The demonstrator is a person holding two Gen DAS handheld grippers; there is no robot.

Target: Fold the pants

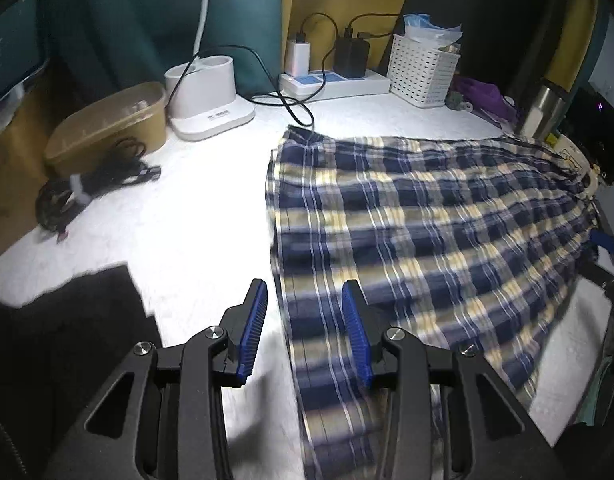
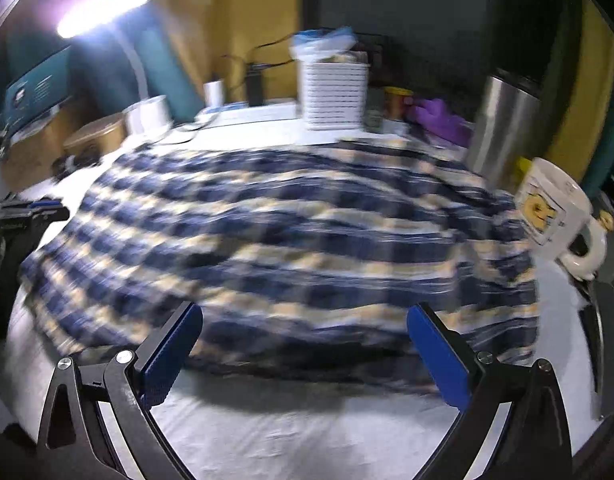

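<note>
Blue, navy and cream plaid pants [image 1: 427, 208] lie spread flat on the white table [image 1: 195, 208]. They fill the right half of the left wrist view and the middle of the right wrist view [image 2: 287, 220]. My left gripper [image 1: 303, 284] hovers over the pants' near left edge. Its blue pads stand apart, and the cloth edge runs under the gap, not pinched. My right gripper [image 2: 305, 308] is wide open just short of the pants' near edge, with only cloth and table seen between its fingers. Both views are blurred.
Along the back stand a white slotted basket [image 1: 423, 68], a power strip with chargers [image 1: 335, 80], a white lamp base [image 1: 207, 100] and a brown tub [image 1: 107, 120]. A cable bundle [image 1: 87, 188] lies at the left. A steel tumbler [image 2: 503, 124] and white mug [image 2: 555, 208] stand beside the pants.
</note>
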